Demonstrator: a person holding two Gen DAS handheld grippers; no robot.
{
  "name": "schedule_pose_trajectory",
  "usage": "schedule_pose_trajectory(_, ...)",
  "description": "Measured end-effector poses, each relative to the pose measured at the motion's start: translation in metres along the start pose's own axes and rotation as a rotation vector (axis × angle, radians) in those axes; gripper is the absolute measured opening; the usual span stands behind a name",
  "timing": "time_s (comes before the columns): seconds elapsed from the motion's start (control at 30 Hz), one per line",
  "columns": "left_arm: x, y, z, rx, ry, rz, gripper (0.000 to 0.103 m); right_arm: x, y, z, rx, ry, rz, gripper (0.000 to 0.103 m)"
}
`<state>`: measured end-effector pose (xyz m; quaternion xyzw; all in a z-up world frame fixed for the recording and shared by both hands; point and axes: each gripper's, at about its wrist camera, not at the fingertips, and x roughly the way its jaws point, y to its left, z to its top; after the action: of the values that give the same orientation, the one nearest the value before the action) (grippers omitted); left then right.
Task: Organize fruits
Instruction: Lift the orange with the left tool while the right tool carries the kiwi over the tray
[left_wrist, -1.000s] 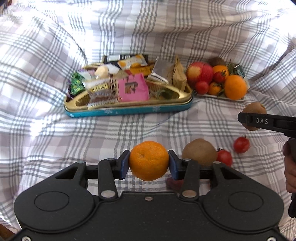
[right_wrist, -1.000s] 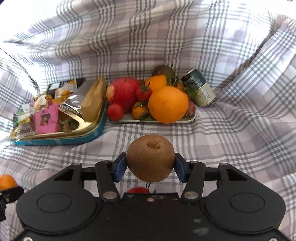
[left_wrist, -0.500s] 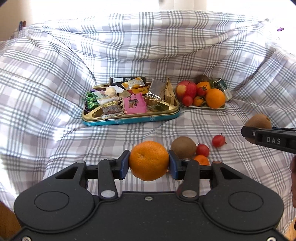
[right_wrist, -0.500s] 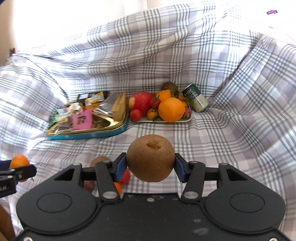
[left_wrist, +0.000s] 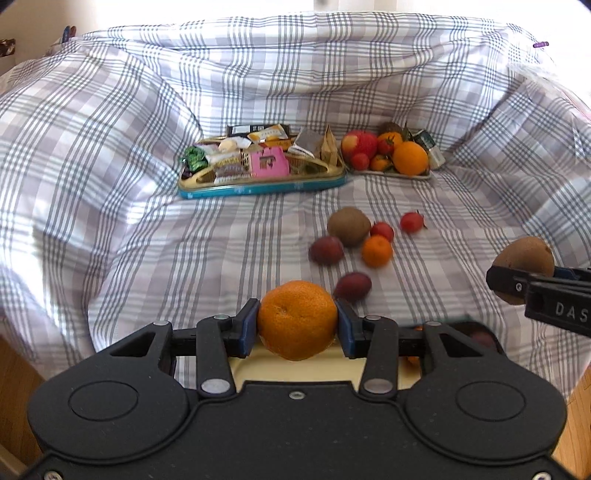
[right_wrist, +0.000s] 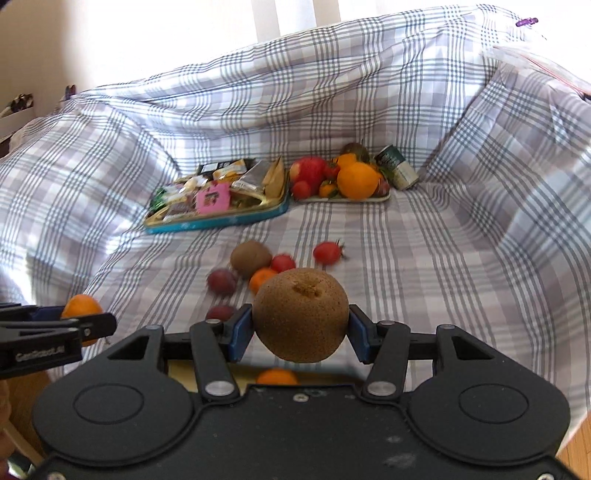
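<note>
My left gripper is shut on an orange mandarin and holds it above the near edge of the checked cloth. My right gripper is shut on a brown kiwi; it also shows at the right of the left wrist view. Loose fruit lies mid-cloth: a kiwi, a small mandarin, two cherry tomatoes, two dark plums. A cream tray lies under the grippers, with a mandarin on it.
A fruit tray with an apple, an orange and tomatoes stands at the back right, a can beside it. A gold and blue tin of snacks stands at the back centre. Wooden floor shows at both lower corners.
Both grippers have pulled back and up from the back trays, each still holding its fruit. The loose fruit now lies farther ahead, and the cream tray has come into view below.
</note>
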<state>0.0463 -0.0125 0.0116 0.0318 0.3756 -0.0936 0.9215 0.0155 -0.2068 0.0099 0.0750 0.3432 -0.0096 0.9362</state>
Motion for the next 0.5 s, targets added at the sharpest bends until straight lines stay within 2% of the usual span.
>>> schedule_pose_trajectory(0.3,-0.030,-0.006,-0.031,-0.026,-0.002,0.035,0.052,-0.046,0.002,-0.040,-0.028,0.016,0.044,0.056)
schedule_pose_trajectory(0.5,-0.027,-0.004,-0.044,-0.050,0.053,0.027,0.052,-0.055,0.005,-0.053,-0.078,0.057,0.056,0.056)
